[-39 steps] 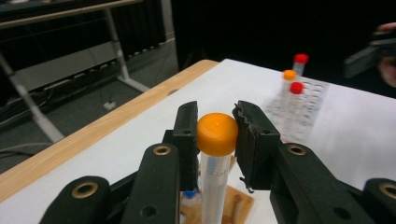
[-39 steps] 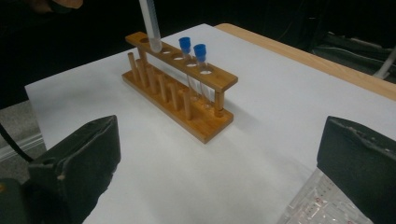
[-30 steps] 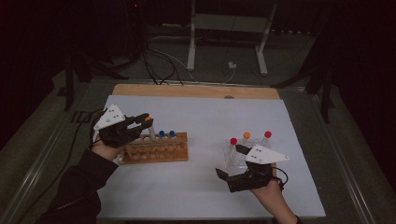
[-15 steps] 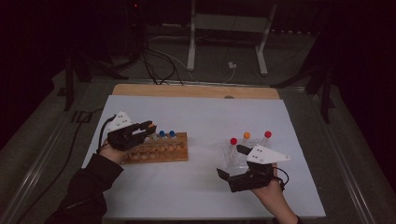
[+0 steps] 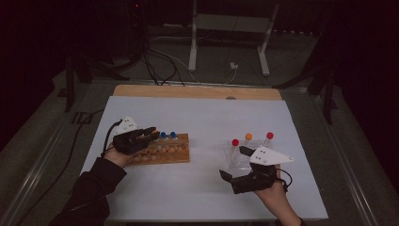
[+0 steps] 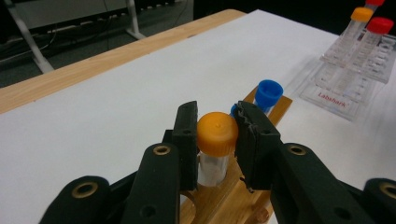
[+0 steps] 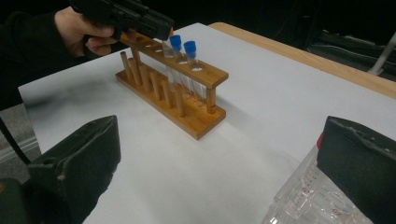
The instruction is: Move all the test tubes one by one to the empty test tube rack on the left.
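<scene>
Since the earlier frame we saw the left gripper [image 5: 151, 133] sink toward the wooden rack [image 5: 162, 149], jaws pinching an orange-capped tube [image 6: 216, 140] over it. The right gripper [image 5: 234, 164] lay spread beside the clear rack [image 5: 235, 157]. A white sheet [image 5: 207, 117] covered the table; cables [image 5: 160, 63] crossed the dark floor.

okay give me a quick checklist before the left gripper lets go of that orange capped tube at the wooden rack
1. Left gripper clamped on the orange-capped clear plastic tube: ok.
2. Tube upright: ok.
3. Tube bottom seated in a hole of the wooden test-tube rack: cannot tell, the jaws hide it.
4. Two blue-capped clear tubes standing in the rack, apart from the held tube: ok.
5. Right gripper open, away from the rack, beside the clear plastic rack: ok.
6. White table sheet around the wooden rack free of obstacles: ok.
</scene>
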Demonstrator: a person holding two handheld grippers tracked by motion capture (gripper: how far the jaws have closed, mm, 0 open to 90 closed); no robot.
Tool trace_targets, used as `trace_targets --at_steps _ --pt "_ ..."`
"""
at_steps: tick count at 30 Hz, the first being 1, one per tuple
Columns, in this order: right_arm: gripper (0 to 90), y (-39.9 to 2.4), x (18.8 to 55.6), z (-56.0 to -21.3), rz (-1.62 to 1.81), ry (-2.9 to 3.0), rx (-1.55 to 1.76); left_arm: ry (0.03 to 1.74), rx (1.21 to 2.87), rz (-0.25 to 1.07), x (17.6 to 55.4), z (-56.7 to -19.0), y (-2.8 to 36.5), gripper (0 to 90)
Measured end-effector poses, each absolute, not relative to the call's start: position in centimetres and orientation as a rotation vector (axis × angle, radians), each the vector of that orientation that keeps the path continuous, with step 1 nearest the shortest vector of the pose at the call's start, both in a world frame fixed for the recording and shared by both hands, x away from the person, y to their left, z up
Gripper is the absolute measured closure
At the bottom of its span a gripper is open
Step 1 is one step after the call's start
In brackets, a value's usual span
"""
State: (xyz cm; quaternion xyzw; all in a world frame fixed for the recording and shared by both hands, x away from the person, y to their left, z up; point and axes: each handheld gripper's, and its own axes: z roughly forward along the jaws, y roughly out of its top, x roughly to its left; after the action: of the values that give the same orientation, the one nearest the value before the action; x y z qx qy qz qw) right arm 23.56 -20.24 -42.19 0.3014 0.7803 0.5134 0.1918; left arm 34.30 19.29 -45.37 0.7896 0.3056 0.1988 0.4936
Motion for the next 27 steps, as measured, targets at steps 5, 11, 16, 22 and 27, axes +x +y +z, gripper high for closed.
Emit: trace_targets --at_steps 5,11,16,22,27 --pt "0.0 -20.4 23.5 -42.0 1.465 2.179 0.845 0.742 1.936 0.47 34.4 -45.2 19.3 71.8" --pt "0.0 -20.7 23.4 -41.6 1.479 2.174 0.817 0.722 1.96 0.45 34.4 -45.0 19.3 70.9" --pt "0.0 -21.1 23.5 -41.1 1.469 2.152 0.826 0.692 1.939 0.425 33.6 -44.5 19.5 53.0" --pt "0.0 -22.7 24.2 -40.7 1.423 2.095 0.862 0.636 1.93 0.424 31.9 -43.5 19.4 26.1" --pt "0.0 -24.6 25.0 -41.1 1.352 2.046 0.923 0.574 1.93 0.381 30.2 -43.1 19.1 13.1"
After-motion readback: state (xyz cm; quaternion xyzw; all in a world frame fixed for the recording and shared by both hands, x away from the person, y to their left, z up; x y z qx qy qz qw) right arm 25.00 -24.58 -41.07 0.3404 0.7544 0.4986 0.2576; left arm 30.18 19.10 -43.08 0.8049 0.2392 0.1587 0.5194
